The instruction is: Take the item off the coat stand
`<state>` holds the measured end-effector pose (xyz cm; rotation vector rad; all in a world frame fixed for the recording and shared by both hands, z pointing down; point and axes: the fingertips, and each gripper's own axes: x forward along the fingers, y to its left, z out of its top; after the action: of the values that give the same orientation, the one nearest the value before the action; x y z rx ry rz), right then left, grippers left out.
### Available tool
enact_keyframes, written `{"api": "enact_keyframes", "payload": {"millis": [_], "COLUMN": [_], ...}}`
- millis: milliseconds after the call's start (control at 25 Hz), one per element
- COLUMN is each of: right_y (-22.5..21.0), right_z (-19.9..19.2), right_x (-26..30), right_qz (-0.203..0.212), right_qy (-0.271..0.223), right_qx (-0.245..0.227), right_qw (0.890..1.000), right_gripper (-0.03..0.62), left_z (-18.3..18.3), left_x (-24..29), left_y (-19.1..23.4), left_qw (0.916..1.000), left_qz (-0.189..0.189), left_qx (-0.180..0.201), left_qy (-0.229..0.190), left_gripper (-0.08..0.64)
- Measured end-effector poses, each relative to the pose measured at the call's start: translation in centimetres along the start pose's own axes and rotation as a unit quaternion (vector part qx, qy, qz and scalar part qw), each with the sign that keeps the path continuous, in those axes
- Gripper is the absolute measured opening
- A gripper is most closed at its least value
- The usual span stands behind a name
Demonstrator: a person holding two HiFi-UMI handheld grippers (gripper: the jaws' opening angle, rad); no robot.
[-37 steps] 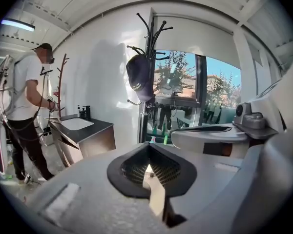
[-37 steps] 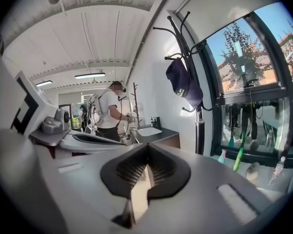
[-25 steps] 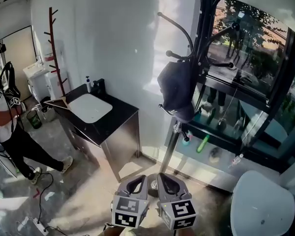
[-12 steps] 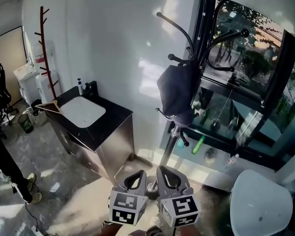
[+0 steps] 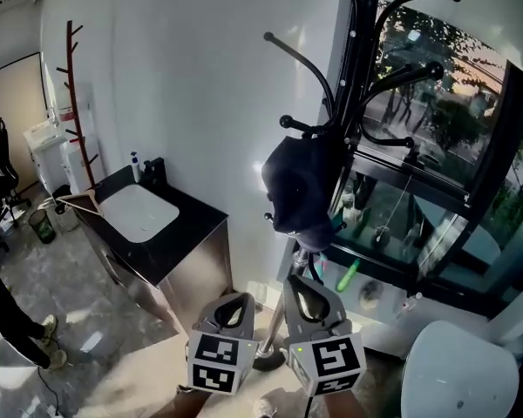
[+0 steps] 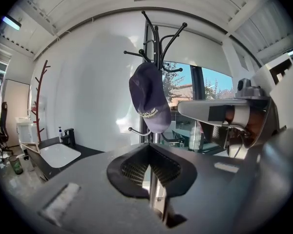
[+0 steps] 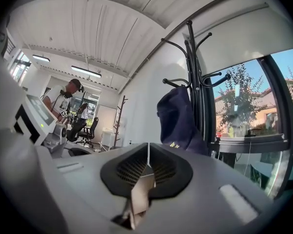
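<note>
A dark navy cap [image 5: 301, 185] hangs on a lower hook of the black coat stand [image 5: 353, 103] in front of the window. My left gripper [image 5: 235, 303] and right gripper [image 5: 307, 296] are side by side low in the head view, below the cap and apart from it. Both are shut with nothing between their fingers. In the left gripper view the cap [image 6: 149, 99] hangs straight ahead above the gripper [image 6: 149, 147]. In the right gripper view the cap [image 7: 178, 121] is ahead and slightly right of the gripper [image 7: 148, 147], with the stand [image 7: 195, 67] behind it.
A black counter with a white sink [image 5: 139, 212] stands against the wall at left, beside a red-brown coat tree [image 5: 74, 94]. A person's leg [image 5: 9, 320] shows at the far left. The window [image 5: 444, 146] is behind the stand, a white rounded seat [image 5: 458, 373] at lower right.
Both grippers have come a little closer to the stand and the cap now sits nearer the middle of the view. The person at left has moved almost out of view.
</note>
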<state>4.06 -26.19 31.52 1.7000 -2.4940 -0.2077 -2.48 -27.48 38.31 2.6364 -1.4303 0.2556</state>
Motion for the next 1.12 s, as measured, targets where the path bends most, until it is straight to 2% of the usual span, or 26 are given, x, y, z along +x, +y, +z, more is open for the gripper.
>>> {"api": "enact_keyframes", "payload": {"millis": [200, 520, 760, 1120], "right_y": [-3.0, -7.4, -10.0, -11.7], "right_z": [2.7, 6.2, 6.8, 7.2], "right_x": [1.8, 4.8, 7.4, 10.3], "right_qz": [-0.002, -0.005, -0.007, 0.0], "right_qy": [-0.031, -0.066, -0.059, -0.064], "right_qx": [-0.007, -0.022, -0.015, 0.001], "right_qw": [0.999, 0.998, 0.998, 0.998], "right_gripper": [0.029, 0.081, 0.143, 0.147], "left_z": [1.9, 3.0, 3.5, 3.1], "left_x": [2.6, 4.9, 6.0, 6.5], "left_y": [0.2, 1.1, 2.0, 3.0], "left_qw": [0.9999, 0.9995, 0.999, 0.9984], "left_qz": [0.007, 0.026, 0.041, 0.054], "left_qx": [0.002, 0.002, 0.003, -0.007], "left_qy": [-0.014, -0.018, -0.02, -0.013], "left_gripper": [0.0, 0.0, 0.0, 0.0]}}
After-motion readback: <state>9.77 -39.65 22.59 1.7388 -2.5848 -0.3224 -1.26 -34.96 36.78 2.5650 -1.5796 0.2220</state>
